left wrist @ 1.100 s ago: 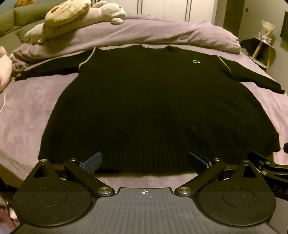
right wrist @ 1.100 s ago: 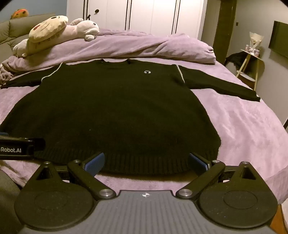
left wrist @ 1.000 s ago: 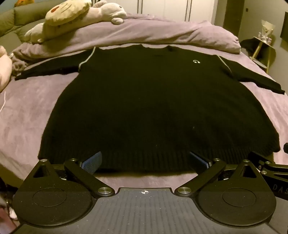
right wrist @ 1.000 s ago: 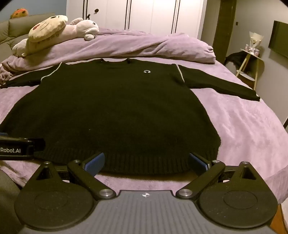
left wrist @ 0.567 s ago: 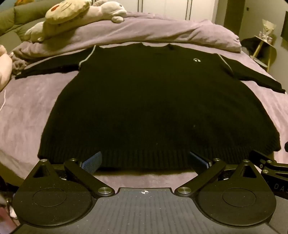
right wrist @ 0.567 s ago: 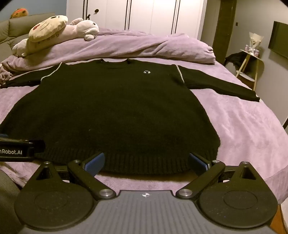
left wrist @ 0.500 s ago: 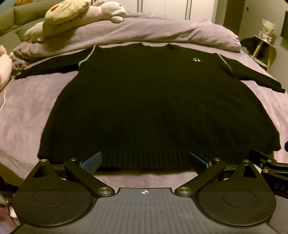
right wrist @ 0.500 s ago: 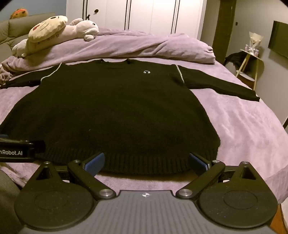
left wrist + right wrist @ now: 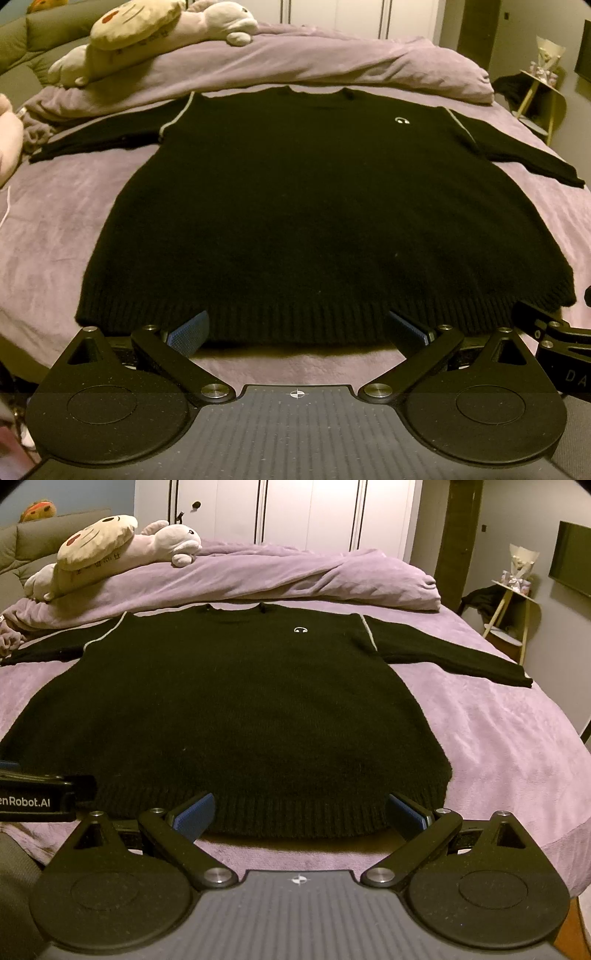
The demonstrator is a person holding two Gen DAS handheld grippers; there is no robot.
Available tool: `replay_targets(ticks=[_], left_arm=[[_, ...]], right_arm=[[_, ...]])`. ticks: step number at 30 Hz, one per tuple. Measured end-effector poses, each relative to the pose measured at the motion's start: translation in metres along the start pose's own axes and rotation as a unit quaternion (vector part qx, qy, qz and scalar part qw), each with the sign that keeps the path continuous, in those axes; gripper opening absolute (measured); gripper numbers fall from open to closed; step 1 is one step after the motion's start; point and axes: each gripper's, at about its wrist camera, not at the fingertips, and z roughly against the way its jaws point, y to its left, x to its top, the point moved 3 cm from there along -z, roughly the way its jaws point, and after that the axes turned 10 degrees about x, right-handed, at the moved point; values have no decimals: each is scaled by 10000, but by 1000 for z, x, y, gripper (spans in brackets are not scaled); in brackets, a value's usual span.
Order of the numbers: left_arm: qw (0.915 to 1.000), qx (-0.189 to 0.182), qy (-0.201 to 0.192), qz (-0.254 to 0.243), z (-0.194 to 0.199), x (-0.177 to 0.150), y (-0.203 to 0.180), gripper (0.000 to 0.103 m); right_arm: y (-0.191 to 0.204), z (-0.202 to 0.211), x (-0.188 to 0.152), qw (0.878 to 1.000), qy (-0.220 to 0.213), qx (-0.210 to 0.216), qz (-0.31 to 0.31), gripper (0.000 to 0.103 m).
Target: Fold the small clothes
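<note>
Sweater (image 9: 317,206): black knit, flat, front up on bed (image 9: 55,236), hem along near edge, collar toward duvet (image 9: 332,62), both sleeves spread out to the sides. Nothing folded yet.
L gripper (image 9: 297,328): jaws wide apart, empty, at hem, left of centre.
R gripper (image 9: 299,814): same, wide, empty, at hem nearer right corner.
Risk: thick ribbed hem; a shallow pinch may take the top layer only, so layers part on lift. Soft bed cover may bunch into the grip too. Uneven lift gives a skewed fold.
</note>
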Motion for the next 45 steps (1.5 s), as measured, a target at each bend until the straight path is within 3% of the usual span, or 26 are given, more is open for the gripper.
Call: replay_targets(ticks=[45], left_arm=[[10000, -23, 27, -33, 0, -3, -3, 103]], right_arm=[[-1, 7, 1, 9998, -123, 18, -151, 99]])
